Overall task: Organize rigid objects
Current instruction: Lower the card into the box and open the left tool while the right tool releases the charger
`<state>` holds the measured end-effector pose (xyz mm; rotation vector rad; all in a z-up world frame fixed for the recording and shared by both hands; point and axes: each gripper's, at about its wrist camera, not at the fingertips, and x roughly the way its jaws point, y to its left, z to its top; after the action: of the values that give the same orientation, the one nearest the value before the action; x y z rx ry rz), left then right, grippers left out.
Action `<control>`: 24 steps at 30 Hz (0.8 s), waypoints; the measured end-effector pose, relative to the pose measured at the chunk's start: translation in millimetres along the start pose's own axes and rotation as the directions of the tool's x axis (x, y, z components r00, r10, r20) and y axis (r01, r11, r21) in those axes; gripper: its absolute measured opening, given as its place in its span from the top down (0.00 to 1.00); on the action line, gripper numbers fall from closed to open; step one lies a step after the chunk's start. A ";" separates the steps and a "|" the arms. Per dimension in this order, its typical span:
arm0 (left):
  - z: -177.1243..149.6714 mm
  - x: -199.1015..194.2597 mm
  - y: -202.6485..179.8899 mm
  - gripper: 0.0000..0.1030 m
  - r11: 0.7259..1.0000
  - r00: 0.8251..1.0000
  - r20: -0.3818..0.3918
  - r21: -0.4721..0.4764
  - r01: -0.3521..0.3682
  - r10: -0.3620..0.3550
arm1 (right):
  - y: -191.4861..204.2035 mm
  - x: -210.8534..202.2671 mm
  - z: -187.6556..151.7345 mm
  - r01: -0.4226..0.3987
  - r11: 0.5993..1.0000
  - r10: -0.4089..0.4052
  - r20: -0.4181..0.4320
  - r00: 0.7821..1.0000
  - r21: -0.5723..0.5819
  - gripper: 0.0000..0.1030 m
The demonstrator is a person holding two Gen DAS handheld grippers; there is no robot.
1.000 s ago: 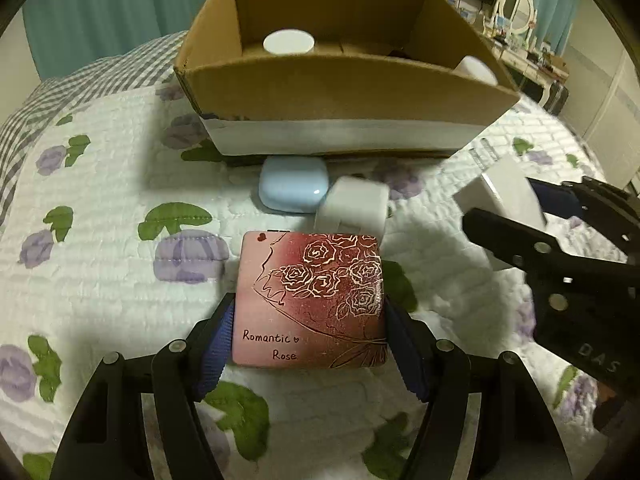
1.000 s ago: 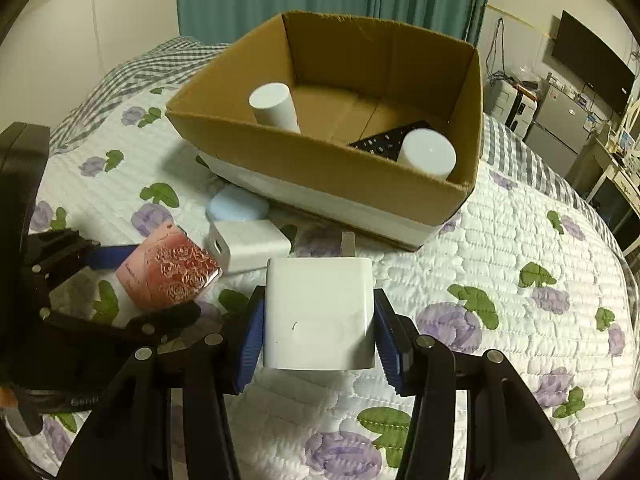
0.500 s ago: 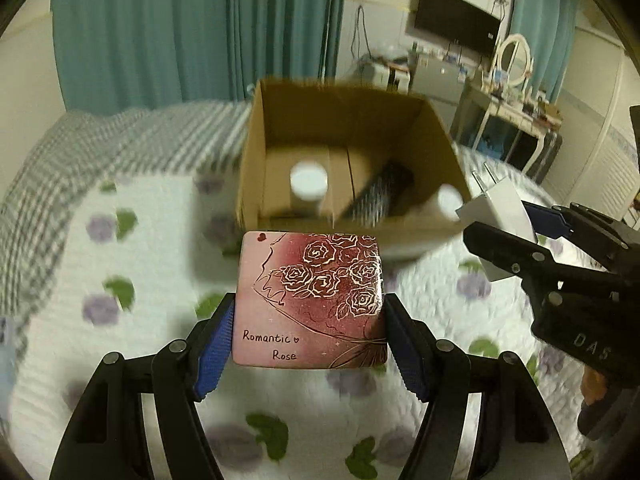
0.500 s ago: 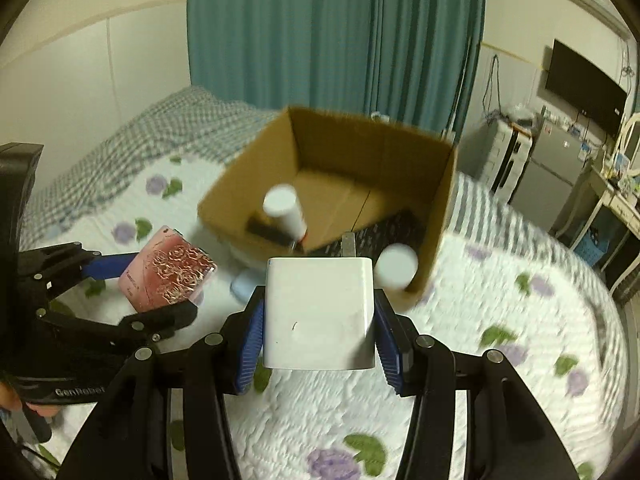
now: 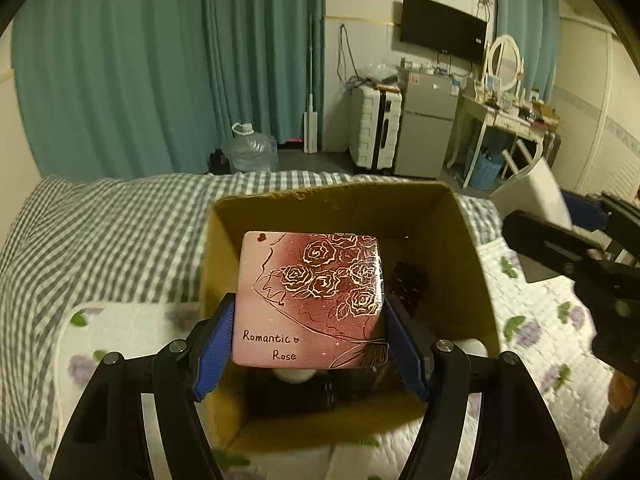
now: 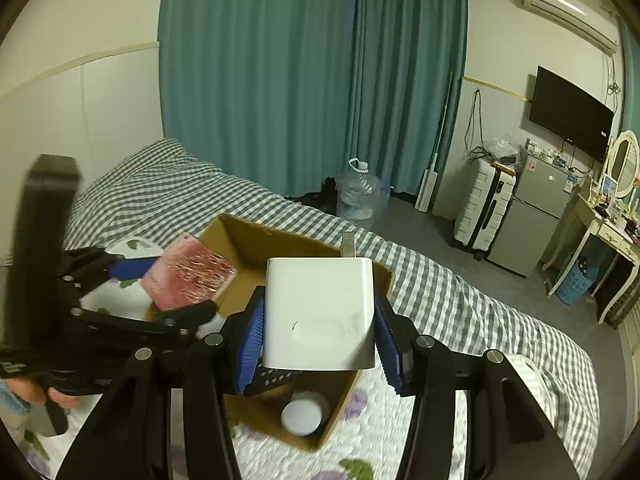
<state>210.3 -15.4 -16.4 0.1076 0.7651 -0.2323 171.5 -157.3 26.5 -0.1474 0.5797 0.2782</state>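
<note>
In the left wrist view, a pink tin (image 5: 310, 300) printed with gold roses and the words "Romantic Rose" is clamped flat between the blue pads (image 5: 214, 350) of the left gripper (image 5: 308, 344), whose jaws are closed against its two side edges. The tin is held in the air above the open cardboard box (image 5: 460, 240), which stands on the bed (image 5: 100, 240) where the floral quilt meets the checked cover. Inside the box a white round lid (image 5: 294, 376) shows just under the tin's near edge, and a dark object is seen by the right wall. At the right edge of this view the right gripper (image 5: 560, 224) is seen with a white charger (image 5: 532, 192) in its grip. In the right wrist view, the charger (image 6: 320, 312) is pinched between the right gripper's (image 6: 320, 340) blue pads — prong pointing away — over the box's (image 6: 256, 240) near right corner. A white lid (image 6: 302, 416) lies in that corner below it. To the left, the left gripper (image 6: 160, 292) is seen with the tin (image 6: 188, 272) over the box's left wall.
</note>
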 end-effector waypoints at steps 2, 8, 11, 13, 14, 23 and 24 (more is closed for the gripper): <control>1.5 17.7 -3.7 0.30 1.000 1.000 -0.009 0.010 -0.001 0.001 | -7.6 12.3 -0.8 -0.007 1.000 0.008 -0.003 1.000 0.015 0.52; 1.0 49.4 -8.5 0.28 0.999 0.999 -0.033 0.025 -0.027 0.028 | -22.5 39.9 -10.0 -0.026 0.998 0.027 -0.020 0.999 0.058 0.52; -0.9 55.4 -13.5 0.28 0.997 0.997 -0.043 0.055 -0.058 0.060 | -24.9 46.5 -13.8 -0.030 0.997 0.032 -0.026 0.999 0.069 0.52; -0.6 53.3 -13.5 0.28 0.996 0.997 -0.040 0.055 -0.065 0.067 | -25.4 48.7 -14.3 -0.034 0.997 0.036 -0.031 0.999 0.074 0.52; 0.2 50.2 -11.9 0.28 0.997 0.997 -0.039 0.046 -0.065 0.067 | -25.2 48.7 -14.6 -0.037 0.997 0.039 -0.034 0.999 0.073 0.52; -7.4 5.8 22.7 0.28 0.995 0.996 -0.015 -0.035 -0.088 0.088 | -13.4 61.4 -8.9 -0.036 0.998 0.039 -0.064 0.997 0.052 0.52; -10.1 1.5 28.1 0.28 0.995 0.996 -0.014 -0.045 -0.090 0.090 | -11.0 66.8 -9.0 -0.037 0.998 0.041 -0.074 0.996 0.048 0.52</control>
<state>211.4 13.4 -24.4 0.1004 0.7755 -0.1286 223.5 -155.2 -17.6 -0.1022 0.6633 0.2980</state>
